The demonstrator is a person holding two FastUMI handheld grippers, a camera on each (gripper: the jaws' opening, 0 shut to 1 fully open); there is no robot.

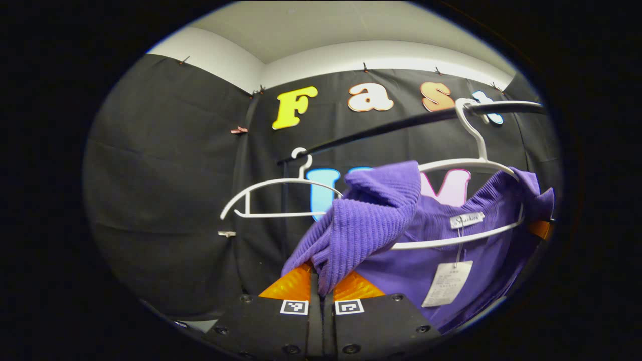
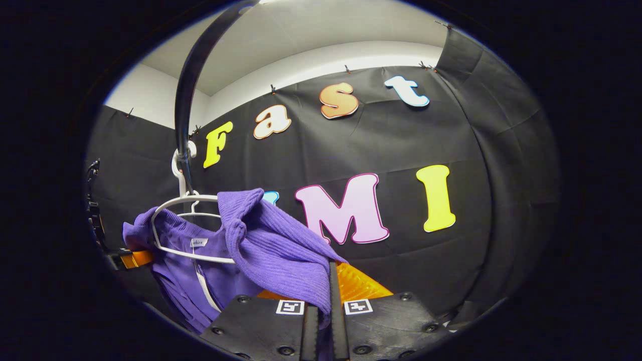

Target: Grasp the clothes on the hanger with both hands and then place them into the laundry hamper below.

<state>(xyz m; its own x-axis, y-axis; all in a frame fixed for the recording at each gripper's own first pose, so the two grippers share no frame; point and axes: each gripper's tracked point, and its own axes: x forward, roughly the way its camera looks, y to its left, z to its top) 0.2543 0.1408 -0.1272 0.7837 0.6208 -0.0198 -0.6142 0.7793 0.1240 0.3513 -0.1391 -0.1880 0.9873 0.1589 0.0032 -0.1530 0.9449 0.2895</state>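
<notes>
The purple sweater (image 1: 371,220) on the white hanger (image 1: 476,165) is pinched by both closed grippers, left (image 1: 321,286) and right (image 2: 328,288).

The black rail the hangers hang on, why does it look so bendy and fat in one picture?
In the right gripper view the black metal rail runs close past the fisheye lens, so it swells and curves, slightly soft. In the left gripper view it is farther off, thinner and only gently bowed, and the purple ribbed knit garment and white wire hanger look sharp under even light.
</notes>
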